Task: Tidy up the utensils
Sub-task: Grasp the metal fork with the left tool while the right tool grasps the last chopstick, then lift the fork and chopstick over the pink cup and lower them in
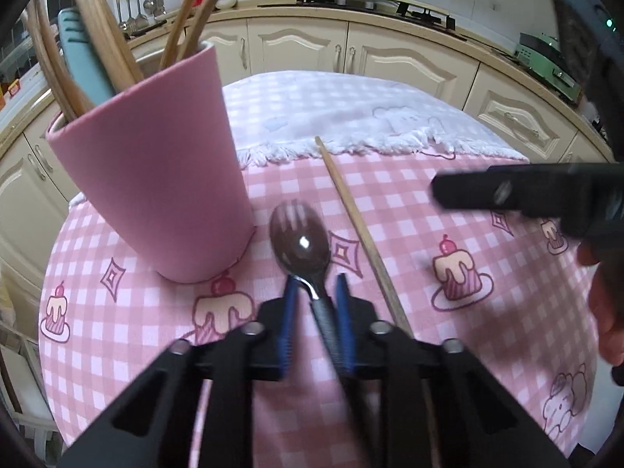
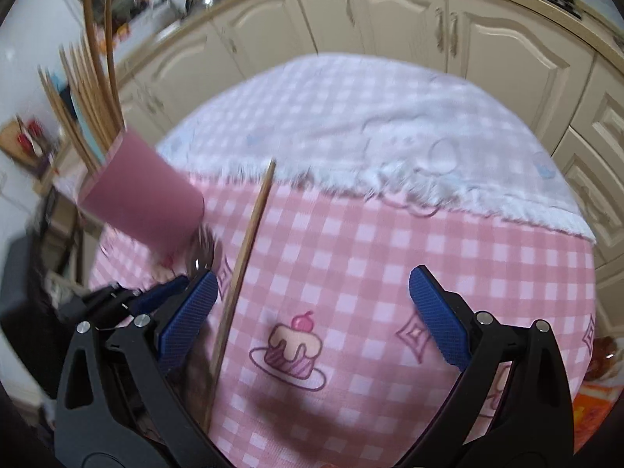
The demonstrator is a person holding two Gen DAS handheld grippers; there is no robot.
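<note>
A pink cup (image 1: pixel 156 171) stands on the pink checked tablecloth and holds several bamboo chopsticks (image 1: pixel 93 31) and a light blue utensil (image 1: pixel 84 62). My left gripper (image 1: pixel 315 286) has its blue pads around the dark handle of a metal spork (image 1: pixel 300 243), whose head lies just right of the cup's base. One loose chopstick (image 1: pixel 358 234) lies on the cloth right of the spork. My right gripper (image 2: pixel 312 292) is open and empty above the cloth; the chopstick (image 2: pixel 245 257) runs just inside its left finger. The cup (image 2: pixel 144 202) is at its left.
A white fringed towel (image 1: pixel 351 117) covers the far half of the round table. Cream kitchen cabinets (image 1: pixel 390 54) curve behind it, with a stove and hanging ladles above. The right gripper's black body (image 1: pixel 546 191) hovers at the right of the left wrist view.
</note>
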